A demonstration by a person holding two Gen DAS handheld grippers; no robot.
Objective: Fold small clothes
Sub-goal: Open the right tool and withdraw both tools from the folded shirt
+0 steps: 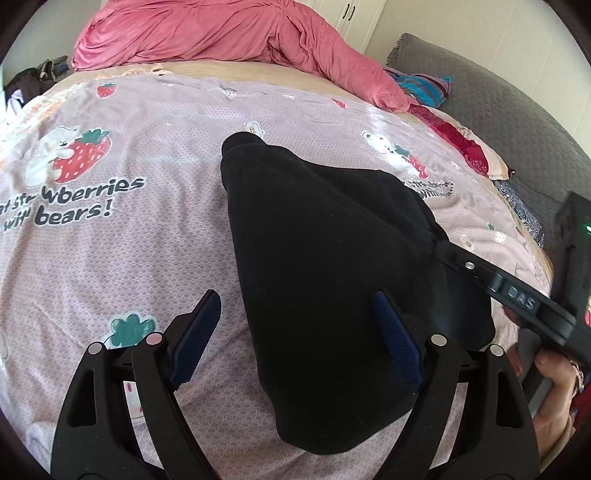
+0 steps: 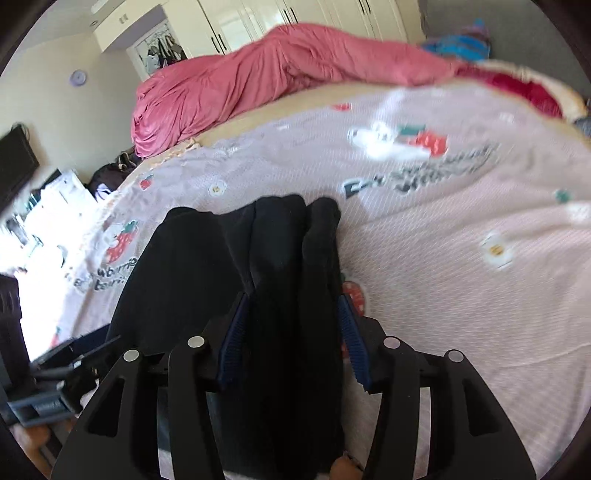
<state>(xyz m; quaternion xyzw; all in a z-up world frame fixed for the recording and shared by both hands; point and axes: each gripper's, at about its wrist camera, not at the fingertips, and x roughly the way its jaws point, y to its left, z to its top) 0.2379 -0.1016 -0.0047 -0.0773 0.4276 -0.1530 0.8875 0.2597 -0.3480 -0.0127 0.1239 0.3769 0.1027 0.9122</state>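
Left gripper (image 1: 297,328), black frame with blue ribbed pads: jaws spread wide, nothing pinched. Its right pad (image 1: 397,339) lies against the near part of the black fleece garment (image 1: 325,266); its left pad (image 1: 195,332) hangs over bare bedcover.

Right gripper (image 2: 295,339), same build: jaws drawn in on a bunched fold of the black fleece garment (image 2: 291,280), blue pads pressing the cloth on both sides. Seen from the left wrist camera, this gripper's finger (image 1: 517,295) enters from the right and meets the garment's right edge, where the fabric puckers into the clamp. The person's hand (image 1: 554,387) shows at the lower right, under that tool.

Garment: partly folded, broad at the near end, narrowing toward a rounded tip at the far end. It rests on the pale pink printed bedcover (image 1: 129,236), roughly mid-bed. In the right wrist view the gripped portion stands up in vertical folds, and the rest slopes down to the left onto the cover.

Bedcover print: bears, strawberries, lettering reading "strawberries with bears!".

Further back: a crumpled rose-pink quilt (image 1: 229,33) heaped along the far edge of the bed. To its right, a blue striped cloth (image 1: 421,86). Grey quilted headboard cover (image 1: 480,92) at far right. White wardrobe doors (image 2: 295,11) behind the bed. Right wrist view is motion-blurred on its right side.
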